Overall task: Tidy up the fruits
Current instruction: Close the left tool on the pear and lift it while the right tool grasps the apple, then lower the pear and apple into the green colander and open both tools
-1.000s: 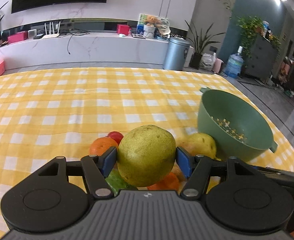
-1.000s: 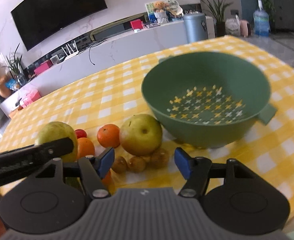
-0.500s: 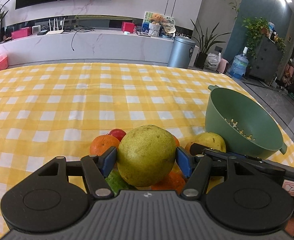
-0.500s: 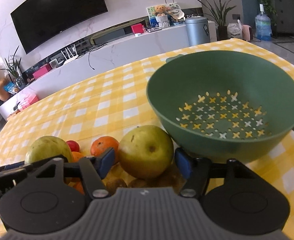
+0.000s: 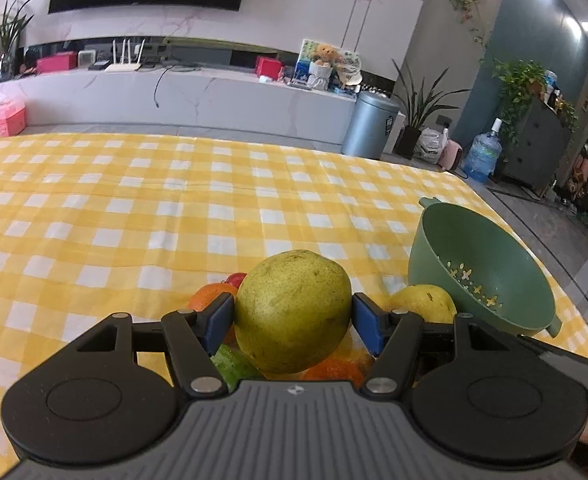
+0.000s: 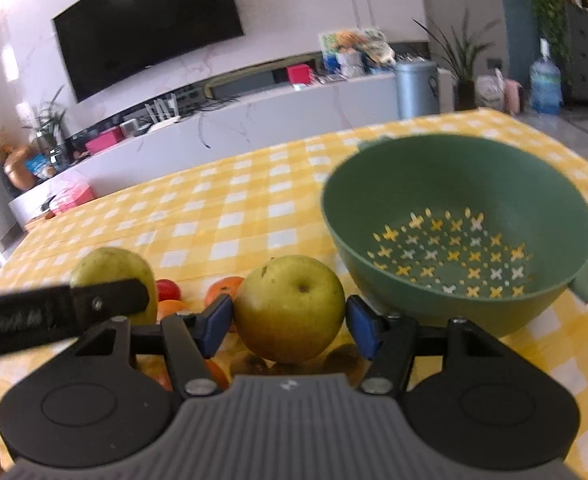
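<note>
Left wrist | left tongs (image 5: 292,316) clamp green pear (image 5: 292,312) | right tongs (image 6: 287,320) clamp yellow pear (image 6: 289,307) beside colander (image 6: 458,224) rim

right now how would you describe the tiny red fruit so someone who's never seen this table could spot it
Start at the green colander on the yellow checked tablecloth, then go left to the fruit pile beside it. The small red fruit lies at the pile's back edge, between the pear in the left gripper and an orange. It is the only red piece, and much smaller than its neighbours.
</note>
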`<state>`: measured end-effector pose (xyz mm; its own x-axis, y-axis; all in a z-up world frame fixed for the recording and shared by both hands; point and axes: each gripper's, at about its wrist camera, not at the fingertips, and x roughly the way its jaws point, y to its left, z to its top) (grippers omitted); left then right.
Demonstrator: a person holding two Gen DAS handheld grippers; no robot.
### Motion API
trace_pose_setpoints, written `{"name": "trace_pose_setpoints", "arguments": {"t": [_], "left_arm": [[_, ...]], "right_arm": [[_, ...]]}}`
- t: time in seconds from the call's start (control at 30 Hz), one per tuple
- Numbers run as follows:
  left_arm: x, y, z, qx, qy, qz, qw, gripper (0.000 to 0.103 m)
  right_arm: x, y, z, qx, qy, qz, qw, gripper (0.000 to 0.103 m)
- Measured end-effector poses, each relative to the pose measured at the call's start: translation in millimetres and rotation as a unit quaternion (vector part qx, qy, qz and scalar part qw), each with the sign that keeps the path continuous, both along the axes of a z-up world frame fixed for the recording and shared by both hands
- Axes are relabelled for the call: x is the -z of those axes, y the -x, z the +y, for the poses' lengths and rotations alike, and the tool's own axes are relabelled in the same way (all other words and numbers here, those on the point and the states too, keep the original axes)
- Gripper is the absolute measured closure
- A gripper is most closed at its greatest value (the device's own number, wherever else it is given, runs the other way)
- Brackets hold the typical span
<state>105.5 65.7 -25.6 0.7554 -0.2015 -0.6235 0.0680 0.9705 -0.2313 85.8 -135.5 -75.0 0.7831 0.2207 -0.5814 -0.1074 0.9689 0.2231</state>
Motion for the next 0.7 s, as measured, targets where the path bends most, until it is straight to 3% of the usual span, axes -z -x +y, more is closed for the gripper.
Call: {"name": "trace_pose_setpoints", "arguments": {"t": [0.17, 0.37, 0.53, 0.7], "left_arm": [[-12.1, 5.7, 4.5, -0.007, 0.022, 0.013, 0.9996, 0.030], [-39.6, 8.0, -11.6, 0.016, 0.031, 0.000, 0.9994, 0.029], [-62.7, -9.4, -42.8, 0.049, 0.022, -0.004, 0.9986, 0.030], [-68.2, -40.6, -89.6, 0.118, 0.026, 0.014, 0.9925, 0.029]], "right_arm": [[-20.2, 23.4, -0.6, -0.034, 0.007, -0.035, 0.999, 0.044], [-56.5, 41.7, -16.6, -0.034, 0.020, -0.072, 0.997, 0.044], [-76.4, 35.2, -47.7, -0.040, 0.045, -0.069, 0.996, 0.044], [-83.8, 15.3, -84.2, -0.050, 0.092, -0.044, 0.994, 0.044]]}}
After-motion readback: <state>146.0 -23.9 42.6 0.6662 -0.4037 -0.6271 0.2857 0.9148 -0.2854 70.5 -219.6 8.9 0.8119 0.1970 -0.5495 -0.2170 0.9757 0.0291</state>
